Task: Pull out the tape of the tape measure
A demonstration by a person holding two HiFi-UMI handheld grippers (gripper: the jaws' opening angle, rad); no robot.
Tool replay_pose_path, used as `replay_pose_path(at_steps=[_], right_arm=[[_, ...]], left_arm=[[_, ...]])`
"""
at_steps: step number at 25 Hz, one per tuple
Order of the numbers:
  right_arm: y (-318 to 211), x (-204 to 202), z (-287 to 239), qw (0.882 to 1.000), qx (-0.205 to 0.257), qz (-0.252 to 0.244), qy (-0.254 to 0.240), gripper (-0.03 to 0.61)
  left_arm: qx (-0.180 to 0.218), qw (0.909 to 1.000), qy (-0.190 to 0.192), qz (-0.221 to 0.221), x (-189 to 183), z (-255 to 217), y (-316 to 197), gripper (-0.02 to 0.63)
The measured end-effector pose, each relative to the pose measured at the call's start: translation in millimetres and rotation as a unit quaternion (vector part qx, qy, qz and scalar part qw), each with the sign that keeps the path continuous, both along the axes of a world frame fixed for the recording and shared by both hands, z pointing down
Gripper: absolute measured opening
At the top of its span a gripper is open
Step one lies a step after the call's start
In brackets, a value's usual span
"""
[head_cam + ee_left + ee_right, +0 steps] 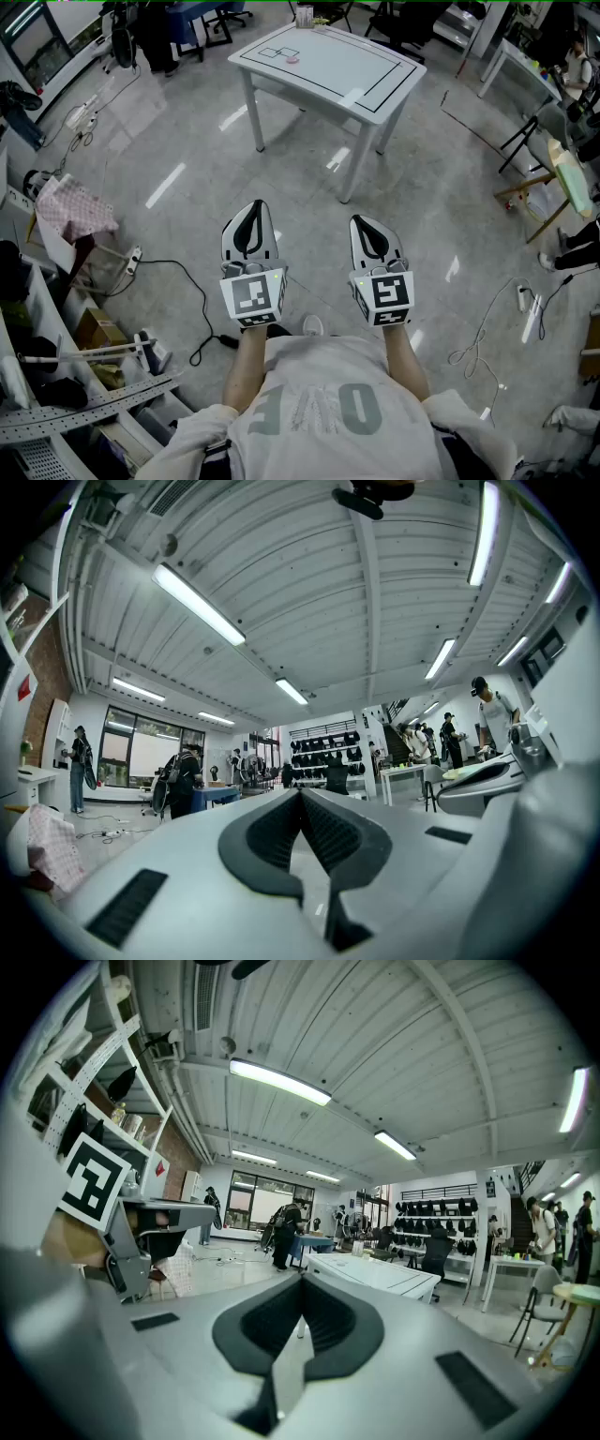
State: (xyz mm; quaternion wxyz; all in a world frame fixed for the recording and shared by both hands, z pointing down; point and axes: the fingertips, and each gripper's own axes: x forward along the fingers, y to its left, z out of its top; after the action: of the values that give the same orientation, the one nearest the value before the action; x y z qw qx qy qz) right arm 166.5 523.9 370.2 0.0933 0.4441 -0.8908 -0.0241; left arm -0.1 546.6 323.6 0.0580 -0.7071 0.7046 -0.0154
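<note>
I stand on a grey floor with both grippers held out level in front of me, well short of a white table [361, 75] marked with black lines. On the table's far left part lies a small pinkish object [292, 59], too small to identify; no tape measure is clearly visible. My left gripper [251, 210] [300, 792] has its jaws together with nothing between them. Beside it, my right gripper [365, 223] [302, 1277] is likewise shut and empty. The right gripper view shows the white table [375, 1274] ahead.
Metal shelving and boxes [56, 375] line the left, with a pink cloth [80, 208] and a power strip with its cable [178, 281] on the floor. At the right stand a wooden easel-like stand [548, 192] and loose white cables [487, 337]. People stand at distant desks [286, 1232].
</note>
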Motion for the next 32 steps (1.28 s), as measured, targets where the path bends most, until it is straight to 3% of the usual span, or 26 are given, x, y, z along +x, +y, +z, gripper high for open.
replay_pose_path(at_steps=[22,32], right_arm=[[-7.5,-19.5,31.3,0.999,-0.045,-0.012,-0.020,0.029],[-82.6,-19.2,8.0,1.000,-0.004,0.011,-0.016,0.029]], left_arm=[[-0.011,0.9995,0.027,-0.010,-27.9,21.9,-12.6,0.025],[0.030,0.9988,0.033,0.022,-31.1,-0.4,-94.2,0.025]])
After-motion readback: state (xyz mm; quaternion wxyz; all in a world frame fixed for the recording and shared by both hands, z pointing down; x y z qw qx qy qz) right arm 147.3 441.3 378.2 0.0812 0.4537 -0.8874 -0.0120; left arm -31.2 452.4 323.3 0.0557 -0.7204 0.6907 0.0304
